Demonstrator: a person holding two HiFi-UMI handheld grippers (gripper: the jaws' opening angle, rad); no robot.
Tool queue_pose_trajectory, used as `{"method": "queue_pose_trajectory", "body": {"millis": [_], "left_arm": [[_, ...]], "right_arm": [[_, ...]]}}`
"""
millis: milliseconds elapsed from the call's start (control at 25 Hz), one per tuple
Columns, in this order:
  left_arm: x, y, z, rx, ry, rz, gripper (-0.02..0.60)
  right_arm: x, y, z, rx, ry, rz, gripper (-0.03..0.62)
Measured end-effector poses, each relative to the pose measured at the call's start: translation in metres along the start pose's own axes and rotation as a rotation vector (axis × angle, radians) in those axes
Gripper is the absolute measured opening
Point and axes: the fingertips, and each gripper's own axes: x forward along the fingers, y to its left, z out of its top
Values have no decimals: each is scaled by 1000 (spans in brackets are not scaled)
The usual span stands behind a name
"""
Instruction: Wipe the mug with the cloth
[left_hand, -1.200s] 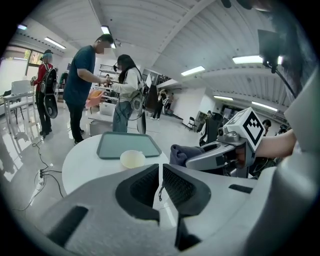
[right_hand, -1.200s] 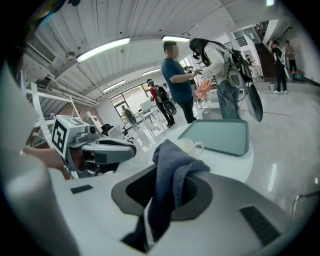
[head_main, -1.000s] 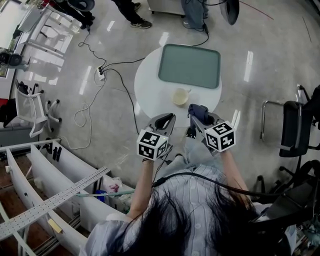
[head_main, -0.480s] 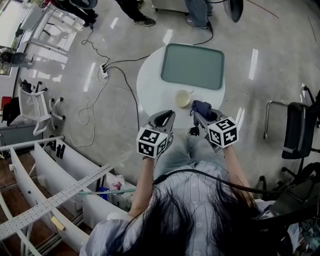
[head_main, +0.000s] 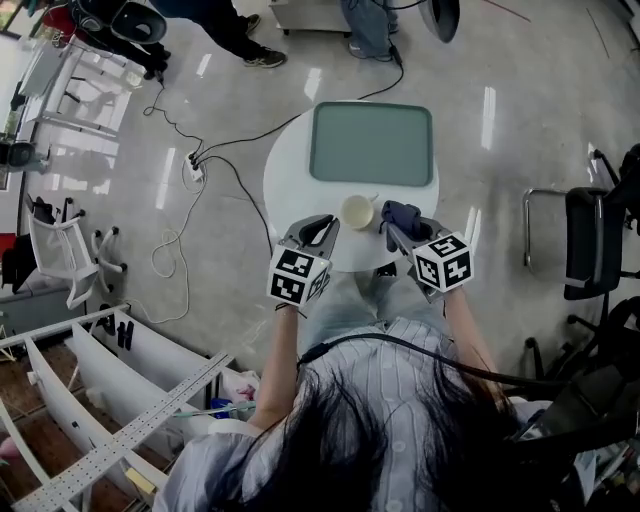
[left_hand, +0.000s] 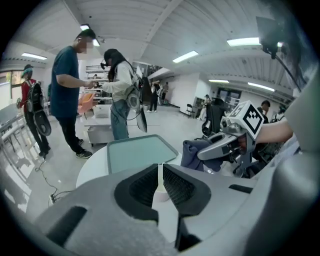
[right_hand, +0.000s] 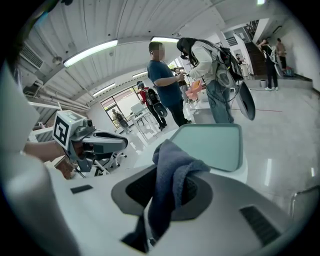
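A cream mug (head_main: 357, 211) stands on the round white table (head_main: 290, 180), just in front of a green tray (head_main: 372, 143). My right gripper (head_main: 392, 228) is shut on a dark blue cloth (head_main: 400, 214), which bunches up out of the jaws (right_hand: 172, 170) just right of the mug. My left gripper (head_main: 322, 224) hangs just left of the mug, apart from it, with its jaws shut to a thin slit and nothing between them. Through that slit in the left gripper view a sliver of the mug (left_hand: 160, 194) shows, with the cloth (left_hand: 195, 152) to its right.
Two people (left_hand: 90, 95) stand on the floor beyond the table. Cables and a power strip (head_main: 190, 165) lie to the left. A dark chair (head_main: 590, 245) stands at the right, and white metal racks (head_main: 110, 390) at the lower left.
Both grippers have moved forward over the table's near edge. The left gripper has come closer to the mug. The cloth stays in the right gripper.
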Motion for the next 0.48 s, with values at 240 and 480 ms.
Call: {"method": "queue_pose_trajectory", "body": {"millis": [240,480], "left_arm": [[28,-1,-8,252,149,-175,37],[53,2,-8,403,242,-304,37]], "right_arm": [[15,-9,2,-2,15,-20,80],[32,-15,-8,-104,99,2,80]]}}
